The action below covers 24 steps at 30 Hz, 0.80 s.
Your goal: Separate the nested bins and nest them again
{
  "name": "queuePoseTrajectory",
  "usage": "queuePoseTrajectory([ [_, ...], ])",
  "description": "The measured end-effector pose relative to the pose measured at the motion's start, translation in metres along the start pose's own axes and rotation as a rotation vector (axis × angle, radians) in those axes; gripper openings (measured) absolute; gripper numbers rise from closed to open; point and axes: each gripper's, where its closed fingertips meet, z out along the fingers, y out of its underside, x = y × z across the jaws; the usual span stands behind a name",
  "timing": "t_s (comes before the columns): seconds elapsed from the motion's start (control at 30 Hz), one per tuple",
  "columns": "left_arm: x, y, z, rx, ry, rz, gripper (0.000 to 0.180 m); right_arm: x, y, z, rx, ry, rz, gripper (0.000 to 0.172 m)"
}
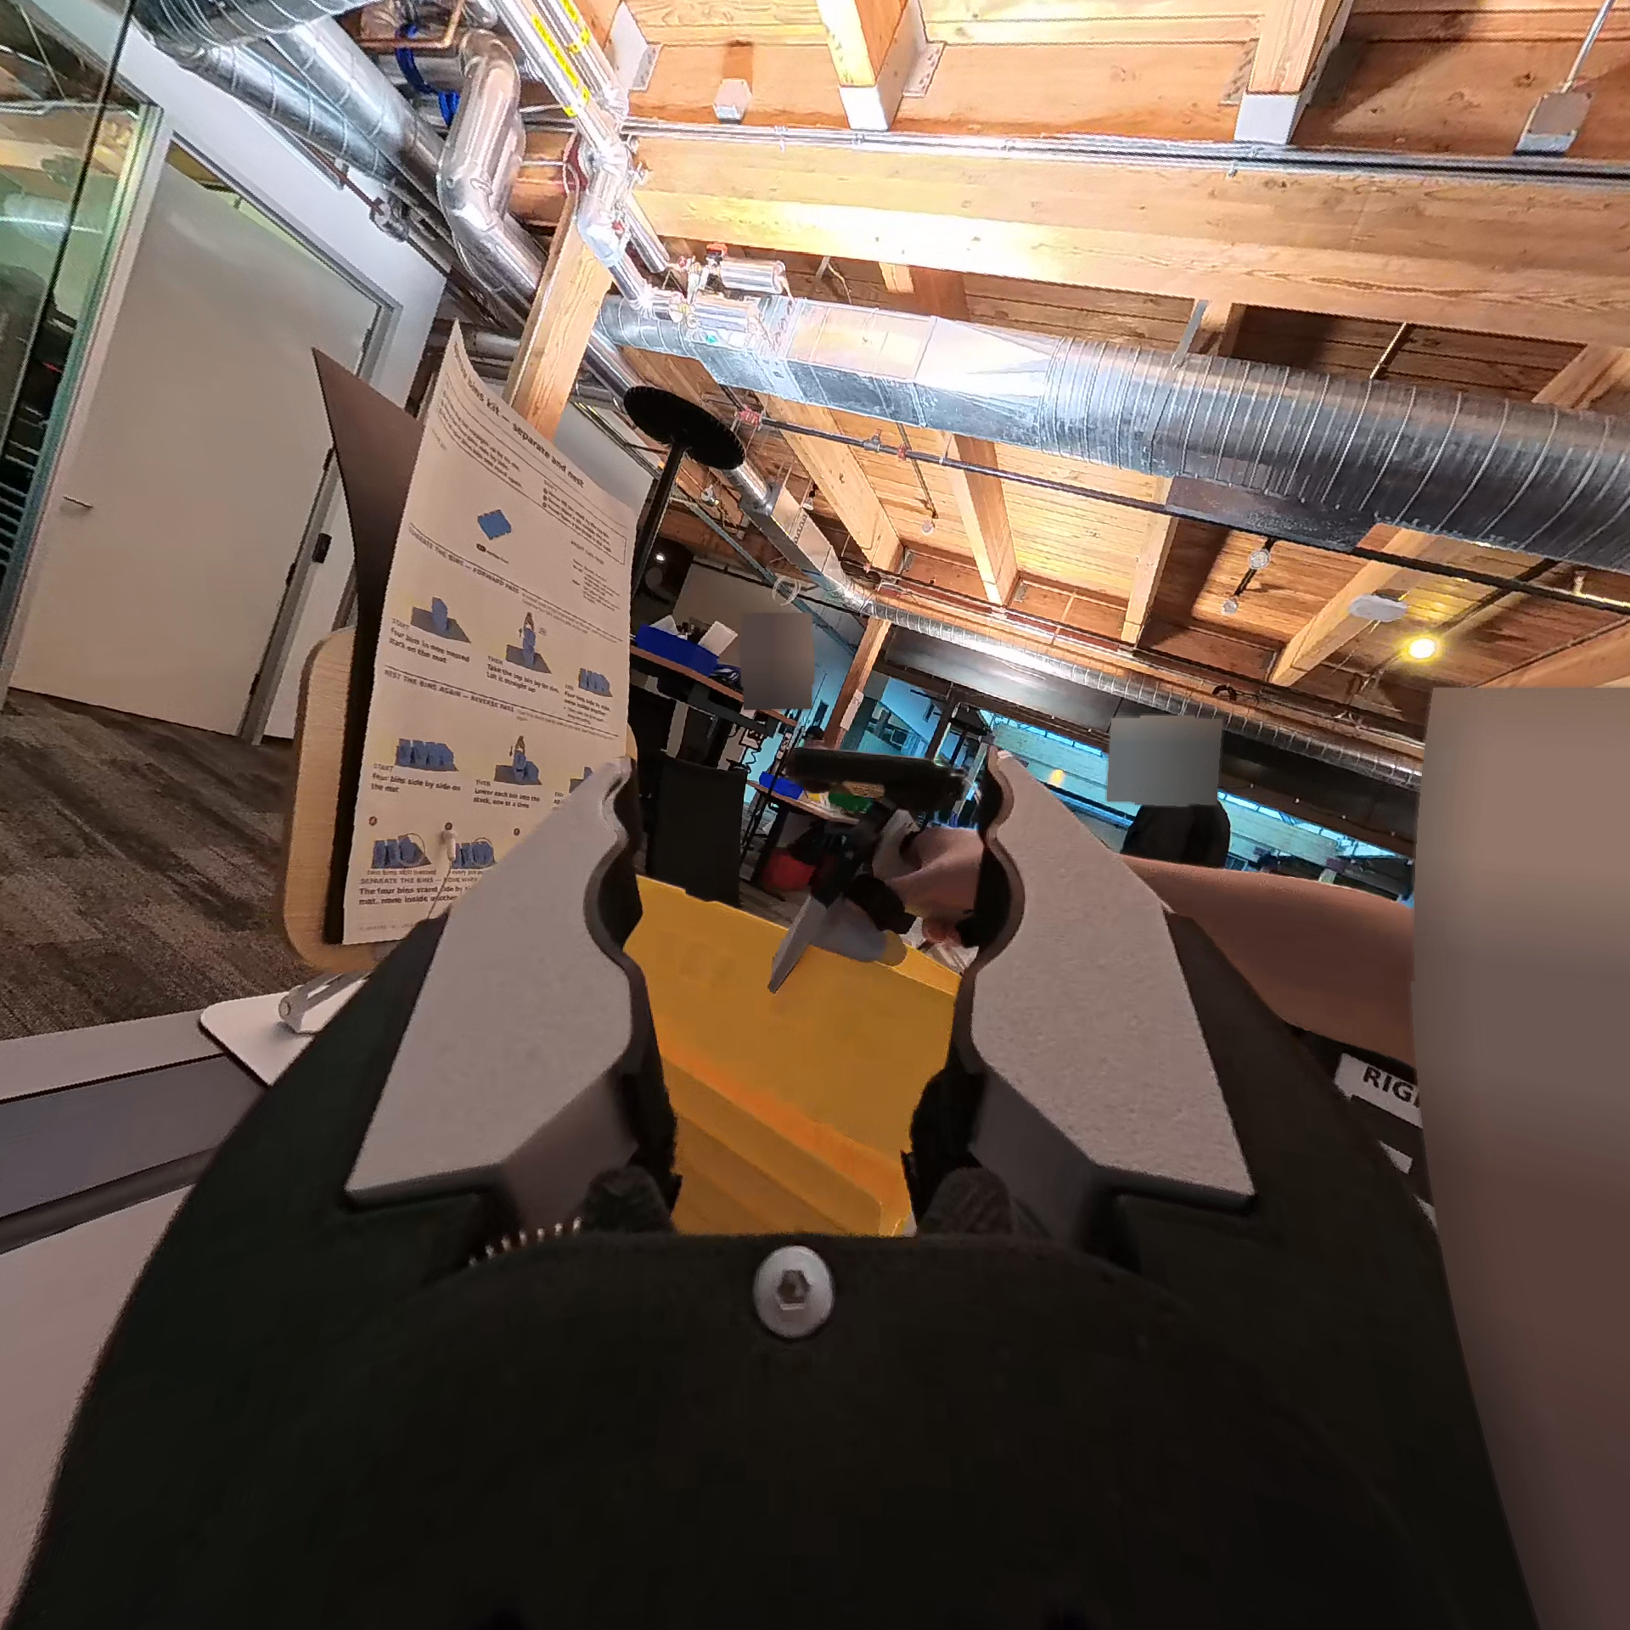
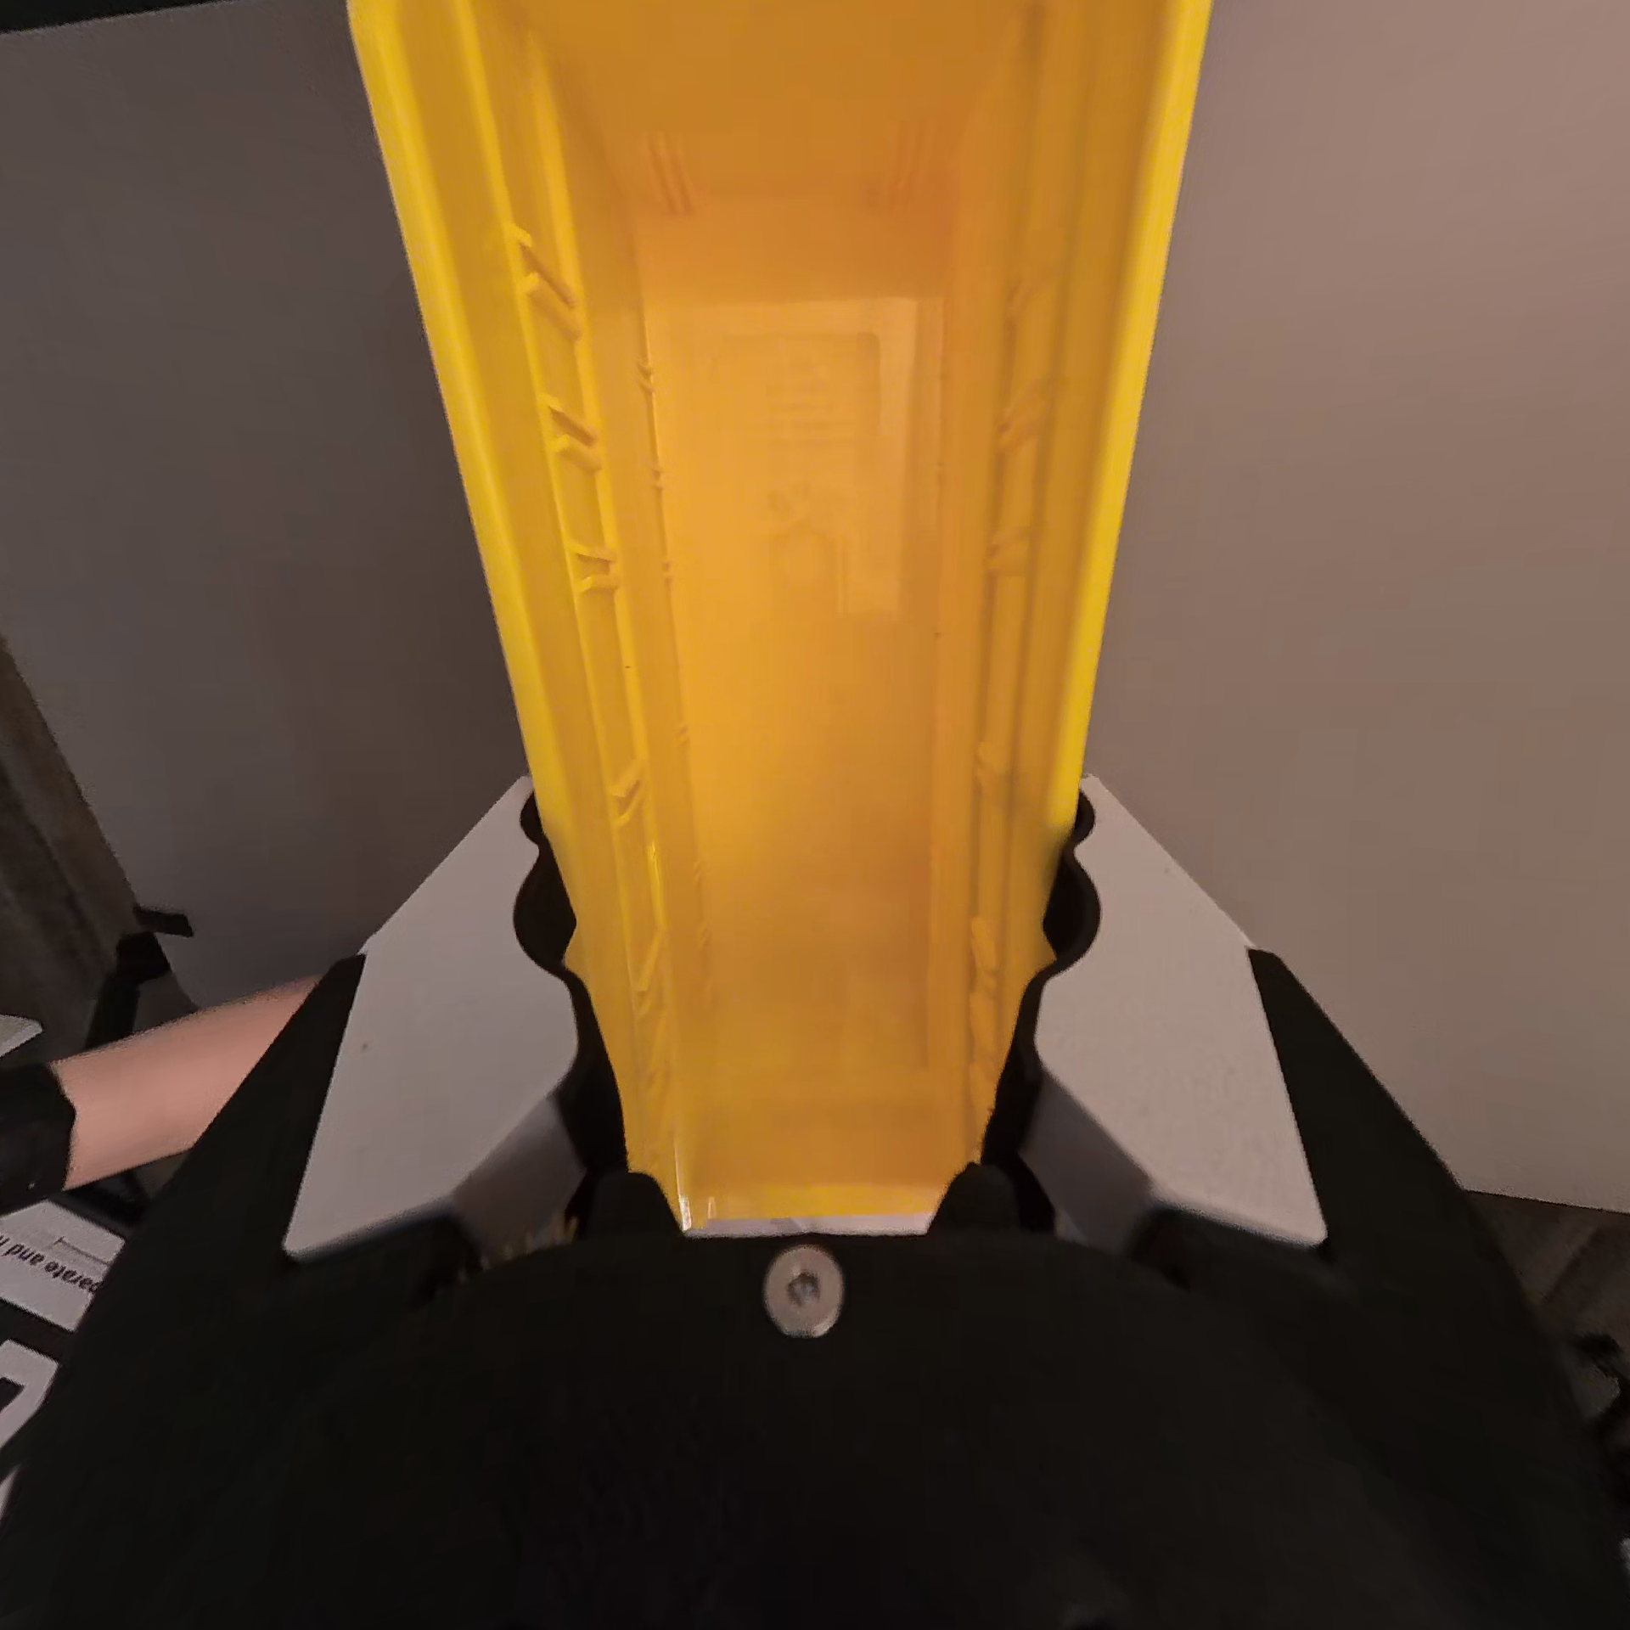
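Observation:
A yellow bin fills the space between the fingers of my left gripper, whose pads press on its two sides. The view tilts up toward the ceiling. In the right wrist view I look straight down into the yellow bin; stepped walls inside suggest nested bins. My right gripper is shut across its outer walls, with both pads touching. The right gripper also shows in the left wrist view, held by a hand at the bin's upper edge.
A printed instruction sheet stands on a wooden holder at the left. The white table edge is below it. A person's forearm crosses on the right. A grey surface lies under the bin, and an arm is at the left.

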Motion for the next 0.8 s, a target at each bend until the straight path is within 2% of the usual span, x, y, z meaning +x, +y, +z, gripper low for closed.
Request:
queuePoseTrajectory([
  [0.43, 0.004, 0.001, -0.001, -0.008, 0.01, 0.003, 0.075, -0.003, -0.018, 0.038, 0.072, 0.092, -0.005, 0.113],
  [0.53, 0.005, 0.0, -0.002, -0.006, 0.008, 0.006, 0.075, -0.002, -0.021, 0.04, 0.106, 0.101, -0.013, 0.114],
  [0.7, 0.005, 0.001, -0.002, -0.008, 0.008, 0.004, 0.075, -0.002, -0.02, 0.046, 0.118, 0.11, -0.012, 0.125],
  [0.8, 0.005, 0.001, -0.002, -0.009, 0.007, 0.006, 0.075, -0.005, -0.021, 0.047, 0.119, 0.113, -0.036, 0.123],
])
